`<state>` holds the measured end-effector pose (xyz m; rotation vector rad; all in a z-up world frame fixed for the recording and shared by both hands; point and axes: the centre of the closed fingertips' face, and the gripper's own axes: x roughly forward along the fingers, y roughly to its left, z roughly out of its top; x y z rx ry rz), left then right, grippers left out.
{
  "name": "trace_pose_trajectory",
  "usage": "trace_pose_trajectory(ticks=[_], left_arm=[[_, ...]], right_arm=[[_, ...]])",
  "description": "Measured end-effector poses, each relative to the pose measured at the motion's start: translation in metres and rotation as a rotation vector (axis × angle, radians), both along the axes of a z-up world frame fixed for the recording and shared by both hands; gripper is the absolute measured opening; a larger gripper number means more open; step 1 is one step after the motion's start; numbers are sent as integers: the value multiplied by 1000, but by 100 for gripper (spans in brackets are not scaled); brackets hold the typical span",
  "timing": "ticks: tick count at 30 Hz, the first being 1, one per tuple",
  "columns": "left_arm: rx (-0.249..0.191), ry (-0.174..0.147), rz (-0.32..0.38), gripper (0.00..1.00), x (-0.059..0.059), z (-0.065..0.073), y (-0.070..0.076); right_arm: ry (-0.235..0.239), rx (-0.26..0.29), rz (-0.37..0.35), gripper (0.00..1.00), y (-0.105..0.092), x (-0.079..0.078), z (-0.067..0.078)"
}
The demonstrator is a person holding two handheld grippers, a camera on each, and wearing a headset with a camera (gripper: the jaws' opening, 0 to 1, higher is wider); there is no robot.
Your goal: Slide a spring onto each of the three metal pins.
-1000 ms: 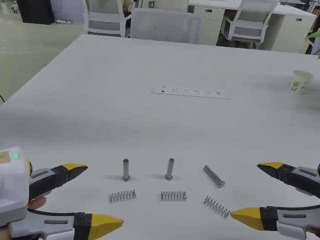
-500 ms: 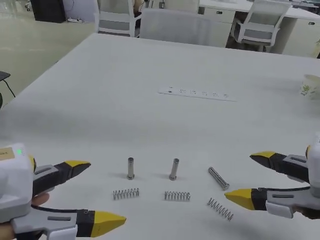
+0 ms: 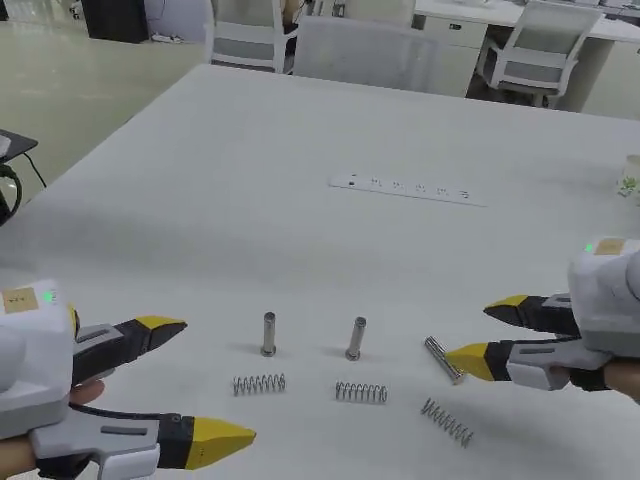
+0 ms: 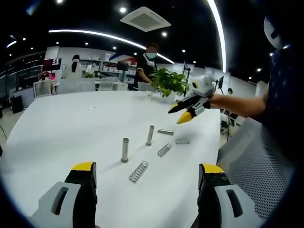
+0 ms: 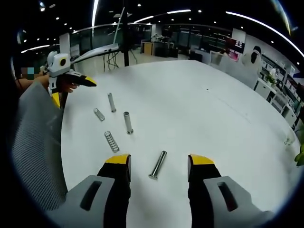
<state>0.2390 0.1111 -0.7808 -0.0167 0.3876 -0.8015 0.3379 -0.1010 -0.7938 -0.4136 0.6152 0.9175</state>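
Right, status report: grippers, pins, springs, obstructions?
Left gripper, right gripper open, empty. Left pin, middle pin upright; right pin flat. Three springs loose, none fitted. No obstructions.

The left gripper hovers low over the white counter, its yellow-tipped fingers spread wide. Just ahead of them the nearest pin stands upright. A spring lies just beside that pin, on its near right side. Beyond the nearest pin a second pin also stands upright, with a second spring beside it. Farther from the nearest pin again, a third pin lies flat near a third spring. Well apart from the nearest pin, a hand holds the right gripper above the counter, its fingers apart. A potted plant sits far behind the nearest pin, and a person stands beside it.
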Motion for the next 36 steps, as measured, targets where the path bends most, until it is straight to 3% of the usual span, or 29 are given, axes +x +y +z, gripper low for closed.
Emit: trace_pose_trajectory(ticks=[8, 29, 36], left_arm=[[-1, -1, -2, 85, 0, 0, -1], [-9, 6, -12, 85, -2, 0, -2], [-9, 6, -18, 84, -3, 0, -3]], right_arm=[[46, -91, -4, 38, 5, 11, -13], [148, -201, -43, 21, 14, 25, -45], [179, -212, -65, 16, 16, 23, -51]])
